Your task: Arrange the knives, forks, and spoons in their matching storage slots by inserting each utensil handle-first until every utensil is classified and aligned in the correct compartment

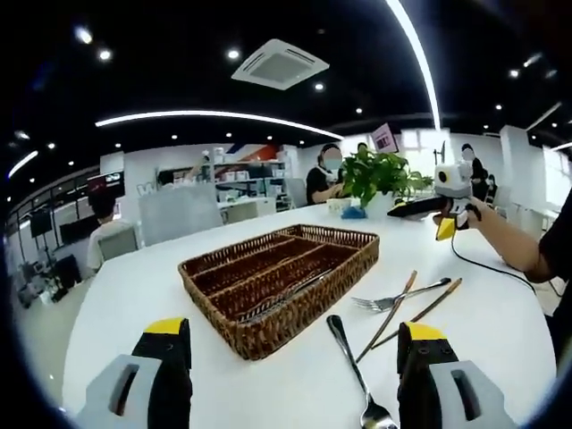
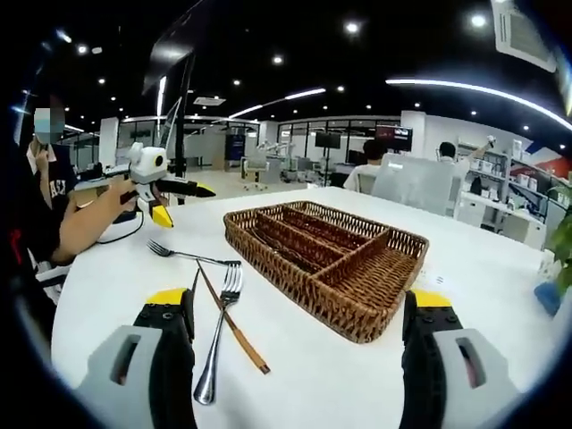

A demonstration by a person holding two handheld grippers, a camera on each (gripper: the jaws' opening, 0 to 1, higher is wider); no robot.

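Yellow-tipped jaws of the left gripper (image 1: 295, 344) stand wide apart and hold nothing, hovering above the white desk (image 1: 134, 313); between them lies a steel spoon (image 1: 357, 375), bowl toward the camera. Right gripper (image 2: 299, 313) jaws are likewise spread and empty, with a fork (image 2: 219, 335) just beside the left jaw, tines pointing away. Beyond lie a second fork (image 2: 192, 256) and two slim wooden-handled pieces (image 2: 231, 322), possibly knives; type unclear. Wicker cutlery tray (image 1: 344, 268), brown, divided into long slots plus a cross compartment, sits mid-desk, near the loose utensils; something metallic appears to lie in one slot. Judgement: utensils are light, rigid, smooth and flat on the desk, so likely to slip; grip mid-handle, across the narrow width. Potted plant (image 1: 380, 174) stands at the far edge.
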